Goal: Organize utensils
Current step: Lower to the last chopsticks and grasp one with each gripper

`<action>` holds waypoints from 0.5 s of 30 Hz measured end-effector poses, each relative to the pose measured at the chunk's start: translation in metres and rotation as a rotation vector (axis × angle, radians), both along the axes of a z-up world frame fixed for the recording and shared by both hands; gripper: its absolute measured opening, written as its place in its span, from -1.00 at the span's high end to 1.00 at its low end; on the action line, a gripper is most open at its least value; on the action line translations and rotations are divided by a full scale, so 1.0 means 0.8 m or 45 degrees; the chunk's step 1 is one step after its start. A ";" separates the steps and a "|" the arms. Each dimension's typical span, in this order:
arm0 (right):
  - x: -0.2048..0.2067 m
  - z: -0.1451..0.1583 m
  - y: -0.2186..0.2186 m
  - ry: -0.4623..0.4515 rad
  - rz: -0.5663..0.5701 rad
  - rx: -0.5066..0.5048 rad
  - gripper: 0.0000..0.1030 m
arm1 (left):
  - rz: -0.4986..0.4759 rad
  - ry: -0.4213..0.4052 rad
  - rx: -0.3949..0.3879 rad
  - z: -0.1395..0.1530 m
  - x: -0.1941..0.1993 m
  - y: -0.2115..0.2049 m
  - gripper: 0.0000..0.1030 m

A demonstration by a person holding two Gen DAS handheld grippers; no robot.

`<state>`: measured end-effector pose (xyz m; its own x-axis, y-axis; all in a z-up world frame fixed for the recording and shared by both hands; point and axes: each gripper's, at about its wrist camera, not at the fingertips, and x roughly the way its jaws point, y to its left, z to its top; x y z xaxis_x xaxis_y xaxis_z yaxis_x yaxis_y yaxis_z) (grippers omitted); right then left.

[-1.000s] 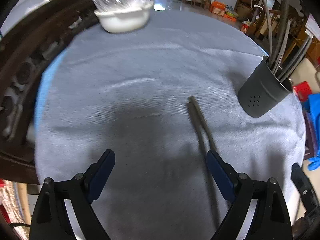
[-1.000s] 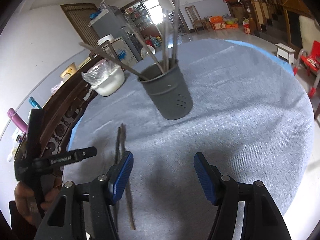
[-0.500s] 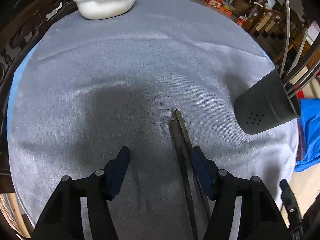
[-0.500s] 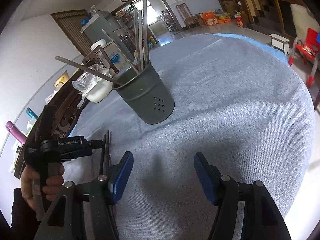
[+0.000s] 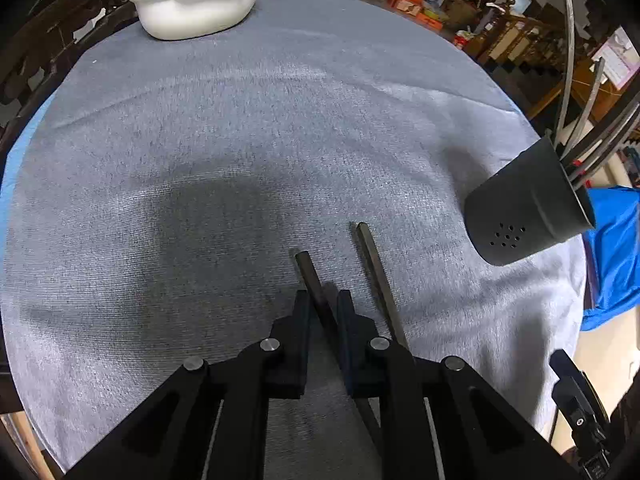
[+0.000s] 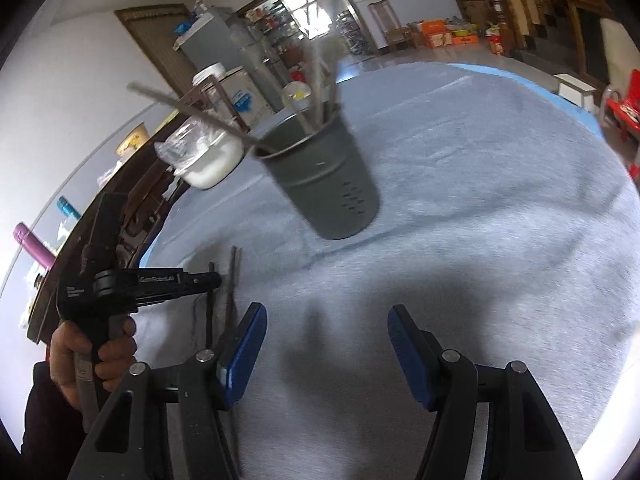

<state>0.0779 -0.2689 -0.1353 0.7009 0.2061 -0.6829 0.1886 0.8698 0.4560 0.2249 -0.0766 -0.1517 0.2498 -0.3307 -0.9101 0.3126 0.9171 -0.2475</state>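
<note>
Grey tablecloth (image 5: 280, 120): left gripper (image 5: 323, 300), just closing, clenches one chopstick (image 5: 310, 276); another chopstick (image 5: 374, 264) lies just beside.

In the right wrist view, at the left of the frame, we read white lettering, apparently "GenRobot.AI", on the black body of the left gripper (image 6: 208, 280). We found no other text legible.
</note>
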 end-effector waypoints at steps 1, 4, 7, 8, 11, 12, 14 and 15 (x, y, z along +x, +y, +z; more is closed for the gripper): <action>0.007 0.001 0.006 -0.001 0.020 0.003 -0.30 | -0.013 -0.001 -0.006 0.000 0.001 0.004 0.74; 0.036 0.005 0.035 0.008 0.096 -0.048 -0.27 | -0.060 -0.006 -0.012 0.001 0.003 0.016 0.76; 0.063 0.004 0.060 0.032 0.164 -0.095 -0.13 | -0.105 -0.010 -0.007 0.002 0.007 0.029 0.76; 0.075 0.003 0.070 0.055 0.190 -0.118 0.00 | -0.115 -0.013 0.000 0.003 0.009 0.033 0.76; 0.106 -0.002 0.095 0.107 0.241 -0.161 0.08 | -0.157 -0.007 0.009 0.002 0.016 0.045 0.76; 0.116 -0.003 0.103 0.117 0.247 -0.181 0.08 | -0.158 -0.008 0.014 0.003 0.015 0.049 0.76; 0.132 -0.006 0.115 0.140 0.258 -0.208 0.08 | -0.172 -0.004 0.010 0.001 0.015 0.051 0.76; 0.142 -0.008 0.121 0.156 0.267 -0.215 0.08 | -0.177 0.005 -0.001 0.001 0.018 0.055 0.76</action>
<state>0.1918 -0.1724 -0.1419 0.5656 0.2137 -0.7965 0.0416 0.9572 0.2864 0.2389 -0.0326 -0.1506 0.1977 -0.3625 -0.9108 0.4358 0.8648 -0.2496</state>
